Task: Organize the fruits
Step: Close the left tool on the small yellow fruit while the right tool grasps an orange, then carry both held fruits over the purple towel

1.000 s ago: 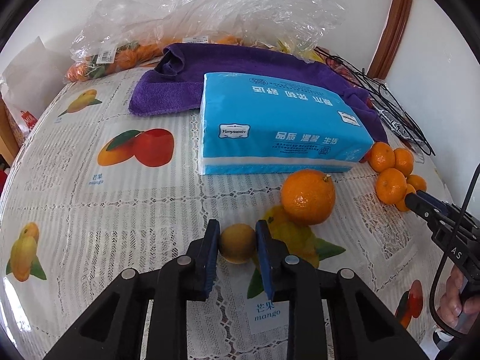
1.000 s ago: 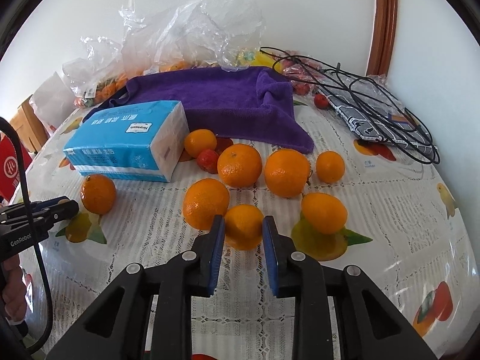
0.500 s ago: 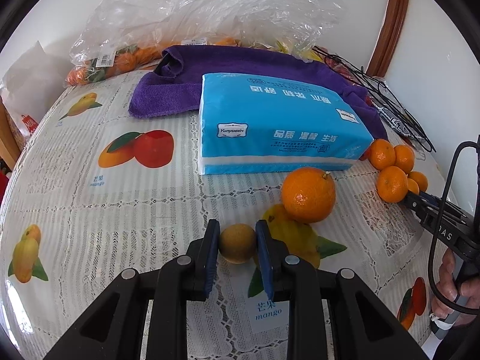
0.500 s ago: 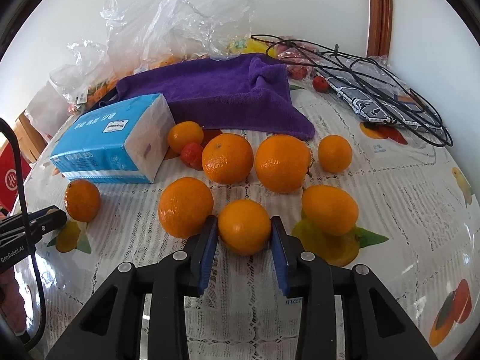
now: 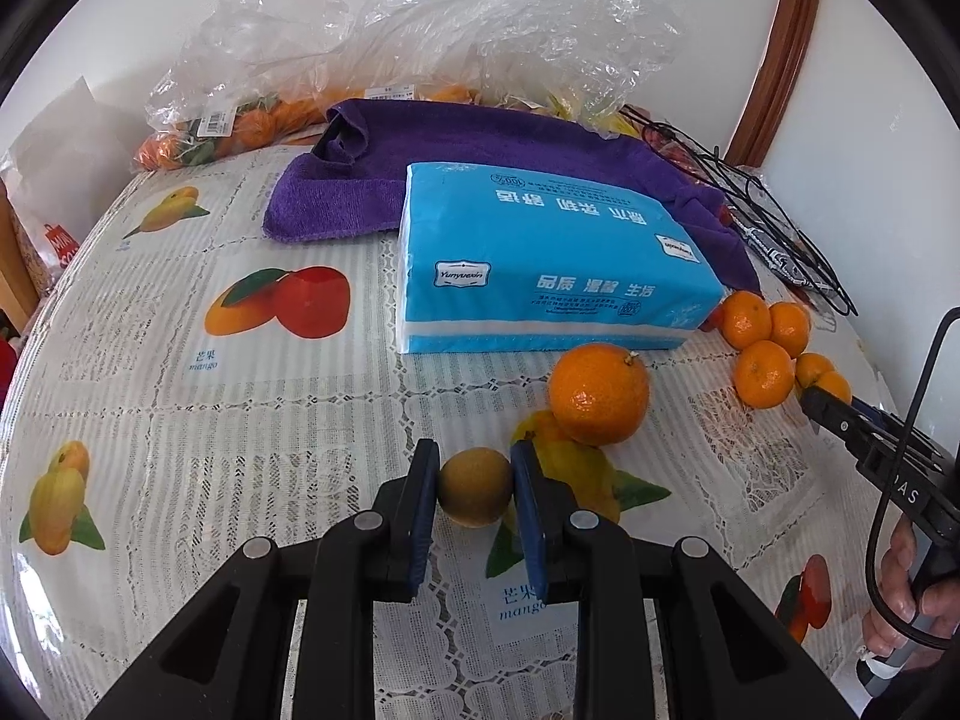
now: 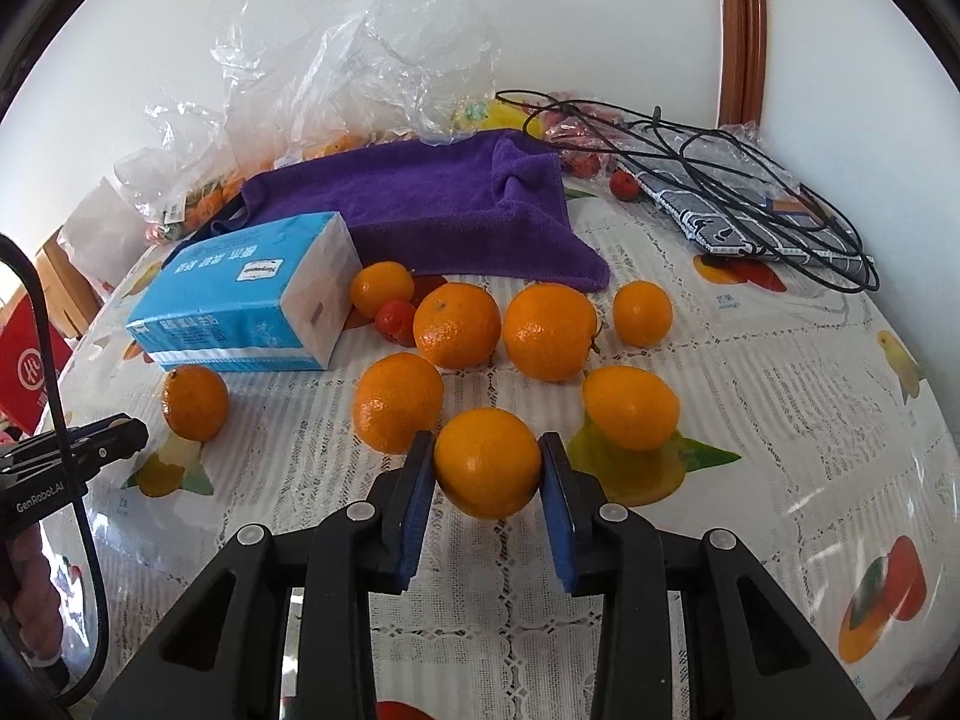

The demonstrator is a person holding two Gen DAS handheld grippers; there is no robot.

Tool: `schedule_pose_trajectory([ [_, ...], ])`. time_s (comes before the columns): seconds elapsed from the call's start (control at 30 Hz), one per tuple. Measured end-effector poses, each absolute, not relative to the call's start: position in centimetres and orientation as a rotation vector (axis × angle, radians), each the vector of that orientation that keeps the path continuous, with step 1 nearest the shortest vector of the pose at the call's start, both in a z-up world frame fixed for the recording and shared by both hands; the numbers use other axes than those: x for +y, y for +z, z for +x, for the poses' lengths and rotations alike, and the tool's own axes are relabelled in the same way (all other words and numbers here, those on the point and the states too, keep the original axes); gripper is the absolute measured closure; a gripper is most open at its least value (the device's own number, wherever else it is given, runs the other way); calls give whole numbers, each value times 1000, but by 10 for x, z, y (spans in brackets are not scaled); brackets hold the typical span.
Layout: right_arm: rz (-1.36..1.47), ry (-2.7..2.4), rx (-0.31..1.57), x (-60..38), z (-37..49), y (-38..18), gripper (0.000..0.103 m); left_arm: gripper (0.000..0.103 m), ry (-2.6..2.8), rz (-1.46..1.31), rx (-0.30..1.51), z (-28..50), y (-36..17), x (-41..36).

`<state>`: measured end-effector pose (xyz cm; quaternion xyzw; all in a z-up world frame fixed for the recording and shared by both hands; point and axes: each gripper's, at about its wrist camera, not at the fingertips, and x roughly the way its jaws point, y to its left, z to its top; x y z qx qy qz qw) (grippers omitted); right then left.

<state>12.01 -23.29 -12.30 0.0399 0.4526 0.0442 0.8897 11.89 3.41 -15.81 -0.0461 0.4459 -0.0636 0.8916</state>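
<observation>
My left gripper (image 5: 474, 483) is shut on a small brownish-yellow fruit (image 5: 474, 487), low over the tablecloth. A big orange (image 5: 599, 393) lies just right of it. My right gripper (image 6: 487, 471) is shut on an orange (image 6: 487, 462), with several oranges around it: one at the left (image 6: 398, 401), one at the right (image 6: 630, 399), two behind (image 6: 457, 324) (image 6: 549, 330), and a lone one (image 6: 195, 402) by the tissue pack. The right gripper shows in the left wrist view (image 5: 825, 401), the left gripper in the right wrist view (image 6: 120, 435).
A blue tissue pack (image 5: 552, 270) lies mid-table before a purple towel (image 5: 480, 150). Plastic bags of fruit (image 5: 252, 120) line the back wall. Black cables on a patterned pouch (image 6: 750, 198) lie at the back right. A small red fruit (image 6: 396, 318) sits among the oranges.
My right gripper has moved forward and closed around the orange, which now sits deeper between the jaws. My left gripper has stayed shut on the small fruit.
</observation>
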Motion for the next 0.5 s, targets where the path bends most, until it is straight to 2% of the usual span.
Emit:
schedule_pose_trajectory([
  [0.5, 65, 182, 860, -202, 132, -75, 69, 79, -132, -123, 870, 122, -109, 35],
])
